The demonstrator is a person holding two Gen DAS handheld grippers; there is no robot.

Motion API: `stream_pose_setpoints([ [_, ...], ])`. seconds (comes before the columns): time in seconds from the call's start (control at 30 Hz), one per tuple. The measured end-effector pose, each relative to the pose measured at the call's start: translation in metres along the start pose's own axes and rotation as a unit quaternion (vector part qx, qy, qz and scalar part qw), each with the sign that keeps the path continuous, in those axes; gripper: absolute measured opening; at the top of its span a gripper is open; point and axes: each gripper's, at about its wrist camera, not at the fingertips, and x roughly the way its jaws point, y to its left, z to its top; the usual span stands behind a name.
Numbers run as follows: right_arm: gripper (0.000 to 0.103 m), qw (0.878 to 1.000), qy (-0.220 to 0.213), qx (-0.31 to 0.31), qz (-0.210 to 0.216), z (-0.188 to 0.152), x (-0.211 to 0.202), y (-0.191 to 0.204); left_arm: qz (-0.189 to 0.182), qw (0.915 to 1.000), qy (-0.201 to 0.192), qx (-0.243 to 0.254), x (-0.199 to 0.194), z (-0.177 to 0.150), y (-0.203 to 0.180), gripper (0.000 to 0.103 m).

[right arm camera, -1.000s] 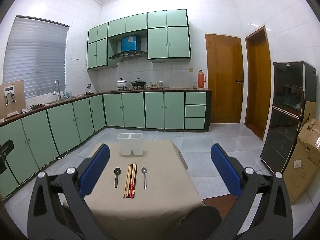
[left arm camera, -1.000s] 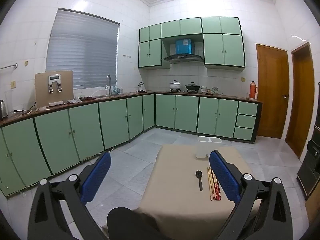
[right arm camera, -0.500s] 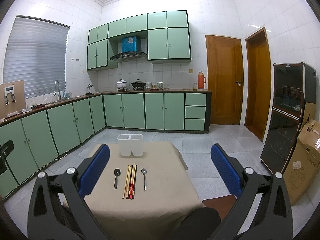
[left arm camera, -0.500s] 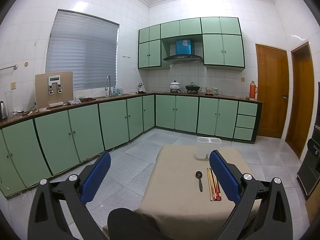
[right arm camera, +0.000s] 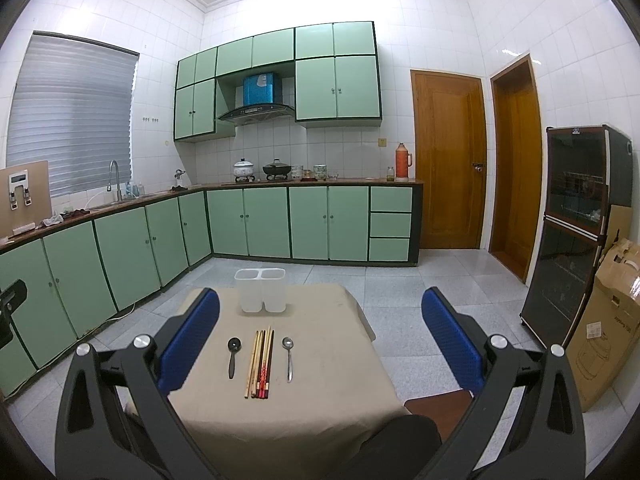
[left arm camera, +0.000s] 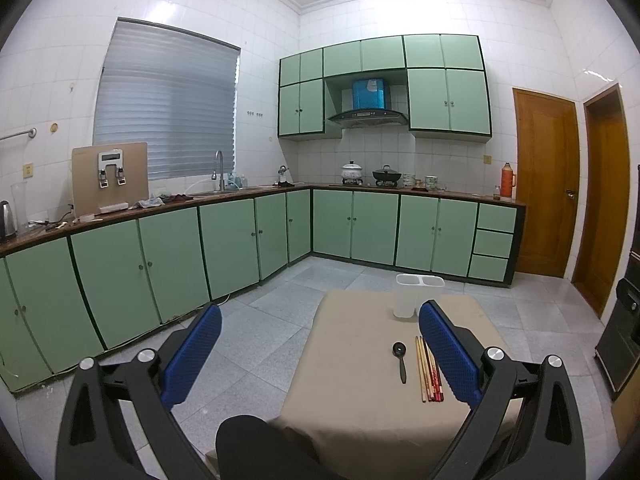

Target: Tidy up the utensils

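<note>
A beige-covered table [right arm camera: 320,408] holds a black spoon [right arm camera: 233,356], a bundle of chopsticks [right arm camera: 262,364] and a metal spoon [right arm camera: 288,356], side by side. A white two-compartment holder [right arm camera: 261,290] stands empty at the table's far edge. In the left wrist view the black spoon [left arm camera: 399,358], the chopsticks [left arm camera: 428,368] and the holder [left arm camera: 412,294] show; the right finger hides the metal spoon. My left gripper [left arm camera: 320,356] is open and empty, held above the table's left edge. My right gripper [right arm camera: 320,348] is open and empty above the table, right of the utensils.
Green cabinets [right arm camera: 248,222] run along the left and far walls. A dark glass cabinet [right arm camera: 568,232] and a cardboard box [right arm camera: 604,332] stand at the right. A dark knee [left arm camera: 256,444] and a brown stool [right arm camera: 436,400] sit near the table's near edge.
Both grippers have barely shifted; the views have tilted very slightly. Nothing on the table has moved.
</note>
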Motion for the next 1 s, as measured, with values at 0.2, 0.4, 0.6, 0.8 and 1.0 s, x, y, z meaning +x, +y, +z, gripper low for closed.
stream_pose_setpoints([
  [0.2,0.098,1.000,-0.001,-0.001,0.000,-0.0011,-0.0011,0.0015,0.001,1.0000,0.000,0.000,-0.0005,0.0007,-0.0008,0.097],
  [0.4,0.098,1.000,0.001,-0.001,0.001,-0.0012,-0.0015,0.0025,0.001,1.0000,0.001,-0.001,-0.0003,0.0025,-0.0024,0.097],
  [0.6,0.098,1.000,0.002,-0.001,0.001,-0.0005,-0.0014,0.0029,0.001,1.0000,0.001,-0.001,-0.0001,0.0028,-0.0020,0.097],
  [0.8,0.098,1.000,0.001,-0.001,0.001,-0.0007,-0.0019,0.0031,0.001,1.0000,0.001,-0.001,-0.0001,0.0027,-0.0014,0.097],
  [1.0,0.098,1.000,0.001,-0.001,0.001,-0.0010,-0.0013,0.0023,0.001,1.0000,0.001,-0.001,0.0000,0.0027,-0.0008,0.097],
])
